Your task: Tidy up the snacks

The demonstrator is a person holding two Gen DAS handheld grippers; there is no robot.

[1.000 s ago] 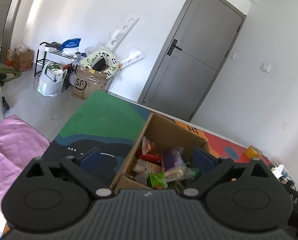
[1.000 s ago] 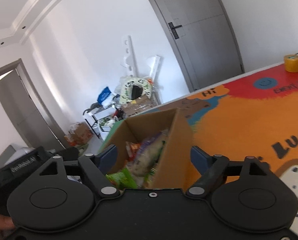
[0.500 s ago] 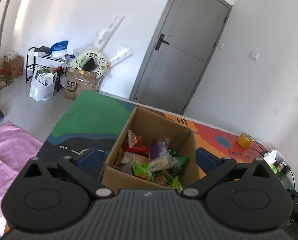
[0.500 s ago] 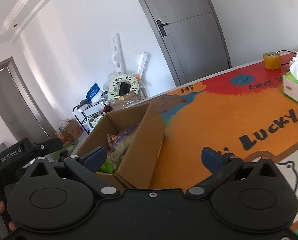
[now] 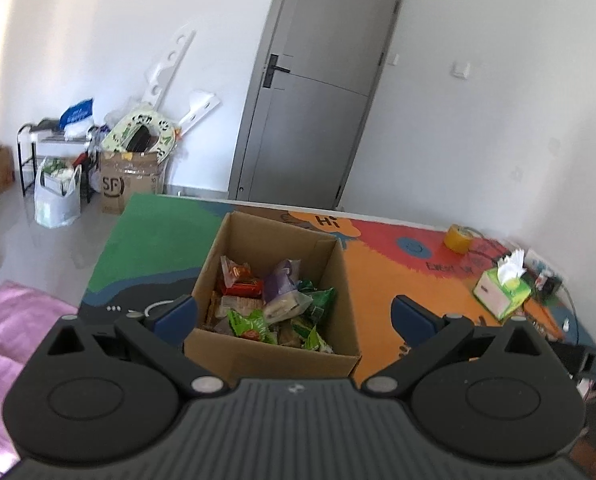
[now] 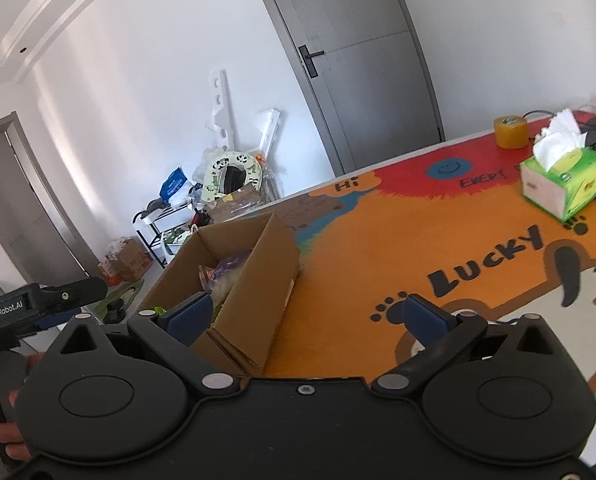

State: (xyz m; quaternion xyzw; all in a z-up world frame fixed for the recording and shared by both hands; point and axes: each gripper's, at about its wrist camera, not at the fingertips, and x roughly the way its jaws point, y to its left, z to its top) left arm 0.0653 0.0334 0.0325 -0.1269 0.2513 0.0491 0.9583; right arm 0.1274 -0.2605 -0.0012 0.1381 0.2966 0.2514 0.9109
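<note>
**Both grippers stand wide behind the open snack box**

The cardboard box (image 5: 274,354) sits open-topped on the colourful printed mat (image 5: 382,276), and everything else is placed here by that box. Inside it lies a loose heap of snack packets (image 5: 271,304): green bags toward the near wall, a red and orange packet toward the left wall, a purple one near the middle. None of them is outside the box in either view.

The left gripper (image 5: 293,312) hangs on the near side of the box, tilted down toward it. Its 2 blue-padded fingers (image 5: 175,313) are spread wider than the box's near wall, and nothing is between them that they touch.

The right gripper (image 6: 306,314) is at the box's right near corner, with the box (image 6: 257,280) showing partly behind its left finger. Its jaws have just been opening and now stand at their widest; they hold nothing, and only the mat (image 6: 378,248) lies beyond them.

To the right of the box, well apart, a green tissue box (image 6: 564,182) stands on the mat, and a roll of yellow tape (image 6: 510,132) sits beyond it toward the wall. Behind the box, past the mat's far edge, is a grey door (image 5: 318,120). In the right wrist view the left gripper's black body (image 6: 37,304) shows to the left of the box, with part of a hand (image 6: 7,436) below it.
</note>
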